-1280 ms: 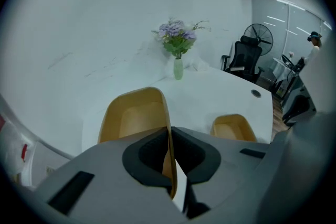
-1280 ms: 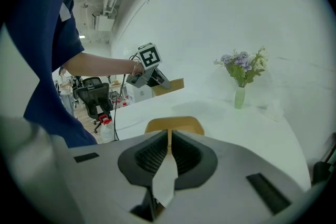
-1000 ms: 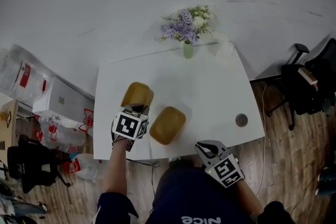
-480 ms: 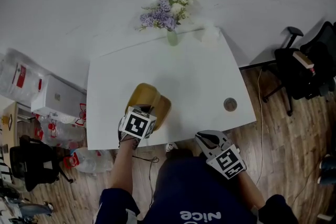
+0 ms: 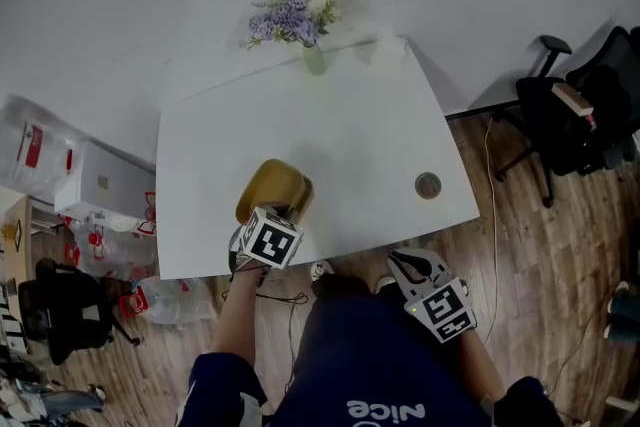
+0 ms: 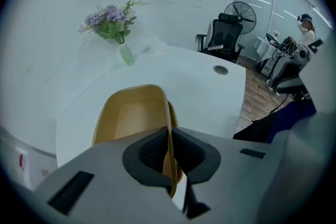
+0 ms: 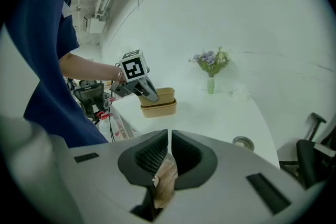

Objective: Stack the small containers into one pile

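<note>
Left gripper view: left gripper (image 6: 169,138) pinches the upper container's (image 6: 131,115) wall; pulling away still clamped could drag it off the lower container (image 7: 157,109). Right gripper (image 7: 169,136), at the pile's five o'clock, is closed and empty.

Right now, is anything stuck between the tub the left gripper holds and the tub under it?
Nothing visible. The left gripper pinches the wall of the upper tub, which sits right on the lower tub.

The head camera looked steeply down on the white rectangular table (image 5: 370,135) from above its near edge. The left gripper view sat right over the stacked tan plastic containers (image 6: 131,118), facing the table's far side. The right gripper view looked across from farther back. All three shared the containers and the pale green flower vase (image 5: 314,60).
</note>
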The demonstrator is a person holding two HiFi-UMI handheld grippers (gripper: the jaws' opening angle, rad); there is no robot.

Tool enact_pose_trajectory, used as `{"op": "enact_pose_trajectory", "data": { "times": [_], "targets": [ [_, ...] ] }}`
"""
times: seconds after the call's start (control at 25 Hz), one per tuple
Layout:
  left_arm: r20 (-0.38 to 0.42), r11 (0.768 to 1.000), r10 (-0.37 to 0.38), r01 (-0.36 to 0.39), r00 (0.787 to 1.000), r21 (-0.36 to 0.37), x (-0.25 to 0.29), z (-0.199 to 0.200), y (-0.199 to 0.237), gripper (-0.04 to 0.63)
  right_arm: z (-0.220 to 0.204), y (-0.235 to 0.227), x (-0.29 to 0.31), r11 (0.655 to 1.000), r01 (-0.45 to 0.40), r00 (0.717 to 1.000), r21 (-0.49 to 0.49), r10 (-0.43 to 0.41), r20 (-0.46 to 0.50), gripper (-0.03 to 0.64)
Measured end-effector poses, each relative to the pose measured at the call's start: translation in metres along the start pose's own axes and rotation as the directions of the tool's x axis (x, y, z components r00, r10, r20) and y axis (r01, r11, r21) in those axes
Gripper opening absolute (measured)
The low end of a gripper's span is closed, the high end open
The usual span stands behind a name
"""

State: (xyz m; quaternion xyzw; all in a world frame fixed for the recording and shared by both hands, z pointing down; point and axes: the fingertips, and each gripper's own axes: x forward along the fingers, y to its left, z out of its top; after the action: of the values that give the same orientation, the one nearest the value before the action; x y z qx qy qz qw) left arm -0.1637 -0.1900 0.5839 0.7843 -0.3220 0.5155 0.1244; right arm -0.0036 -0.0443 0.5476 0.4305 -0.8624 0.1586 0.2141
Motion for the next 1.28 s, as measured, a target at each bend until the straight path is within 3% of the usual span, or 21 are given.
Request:
{"op": "enact_pose_trajectory", "data": {
  "times": [0.24,0.68,1.04,1.12,1.2,1.28],
  "targets": [
    [0.013,0.999,0.010,-0.009,1.000,-0.044,0.004,0.004,-0.008,0.029,-0.014,-0.006,-0.013,1.000,0.021,1.000,0.017,-0.021,-0.010,0.054],
    [-0.009,0.997,0.064,-0.064,0.998,-0.040,0.013,-0.002,-0.013,0.029,-0.021,-0.005,-0.017,1.000,0.003,1.000,0.001,-0.003,-0.021,0.054],
    [0.031,0.996,0.028,-0.025,0.999,-0.083,0.021,0.001,-0.015,0.031,-0.015,-0.007,-0.009,0.999,-0.017,1.000,0.027,0.017,-0.004,0.055],
    [0.038,0.998,0.016,-0.014,0.999,-0.065,0.020,0.003,-0.019,0.058,-0.013,-0.006,-0.007,0.999,-0.026,1.000,0.032,0.026,-0.003,0.055],
    [0.041,0.999,-0.003,0.005,0.999,-0.053,0.019,0.005,-0.023,0.190,-0.012,-0.005,-0.005,0.999,-0.035,0.999,0.036,0.035,-0.002,0.055],
    [0.051,0.998,-0.002,0.005,0.999,-0.060,0.018,0.006,-0.023,0.212,-0.010,-0.003,-0.003,0.999,-0.037,0.999,0.037,0.037,0.002,0.055]
  ]
}}
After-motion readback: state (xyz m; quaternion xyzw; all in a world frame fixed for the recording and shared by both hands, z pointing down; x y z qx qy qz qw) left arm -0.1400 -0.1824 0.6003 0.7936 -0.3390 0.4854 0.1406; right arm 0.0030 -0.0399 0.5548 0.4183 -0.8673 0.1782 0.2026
